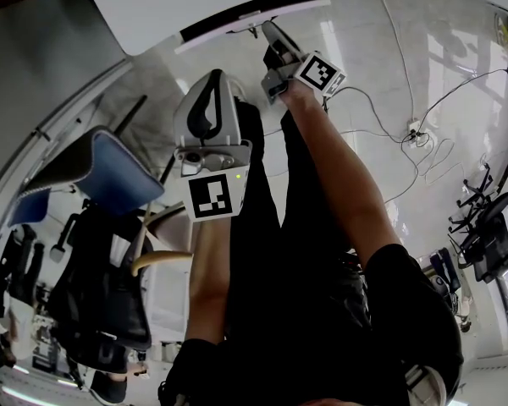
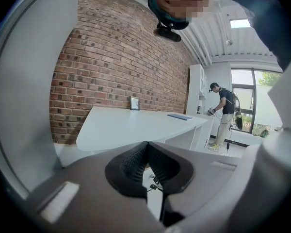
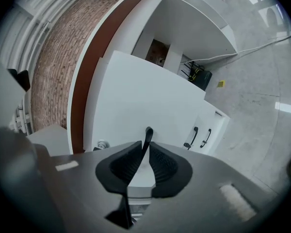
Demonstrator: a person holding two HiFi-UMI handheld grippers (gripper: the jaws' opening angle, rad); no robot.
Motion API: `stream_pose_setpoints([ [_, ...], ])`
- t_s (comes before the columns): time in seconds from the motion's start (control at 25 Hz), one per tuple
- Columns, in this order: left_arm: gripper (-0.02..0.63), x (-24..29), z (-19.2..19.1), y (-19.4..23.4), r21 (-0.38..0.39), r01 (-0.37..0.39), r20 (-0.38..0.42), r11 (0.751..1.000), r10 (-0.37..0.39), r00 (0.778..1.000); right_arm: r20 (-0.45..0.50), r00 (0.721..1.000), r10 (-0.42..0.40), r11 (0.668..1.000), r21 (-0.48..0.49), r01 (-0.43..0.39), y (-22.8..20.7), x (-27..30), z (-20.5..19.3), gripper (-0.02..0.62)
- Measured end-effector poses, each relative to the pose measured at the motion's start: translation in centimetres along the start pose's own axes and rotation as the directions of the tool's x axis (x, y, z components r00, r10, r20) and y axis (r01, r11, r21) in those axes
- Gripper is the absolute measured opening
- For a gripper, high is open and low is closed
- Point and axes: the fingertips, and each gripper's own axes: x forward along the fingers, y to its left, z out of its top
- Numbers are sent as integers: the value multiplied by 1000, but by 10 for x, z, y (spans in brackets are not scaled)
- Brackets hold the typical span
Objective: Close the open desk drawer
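Observation:
The white desk drawer front (image 3: 136, 101) fills the right gripper view, with a round lock (image 3: 103, 144) and a black handle (image 3: 148, 134). My right gripper (image 3: 146, 147) is shut on that handle, which stands between the pad tips. In the head view the right gripper (image 1: 271, 41) reaches under the white desktop (image 1: 169, 7) to the drawer (image 1: 250, 17), which stands out from the desk's edge. My left gripper (image 1: 213, 83) is held lower and to the left, away from the drawer. In the left gripper view it (image 2: 147, 148) is shut with nothing between its pads.
A blue chair (image 1: 110, 172) and a dark bag (image 1: 110, 286) stand at the left, cables (image 1: 415, 134) and a black office chair (image 1: 491, 235) on the floor at the right. More cabinet handles (image 3: 199, 137) lie beside the drawer. A person (image 2: 225, 115) stands far off by a brick wall (image 2: 116, 67).

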Motion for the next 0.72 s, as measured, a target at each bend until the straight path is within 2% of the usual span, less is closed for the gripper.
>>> stream_pose_setpoints([
  [0.24, 17, -1, -3, 9, -7, -14, 1, 1000, 14, 1000, -1, 1000, 5, 1000, -10, -5, 3, 0, 0, 35],
  [0.72, 15, 3, 1, 18, 32, -26, 9, 999, 26, 1000, 17, 1000, 25, 1000, 3, -25, 9, 24, 11, 23],
])
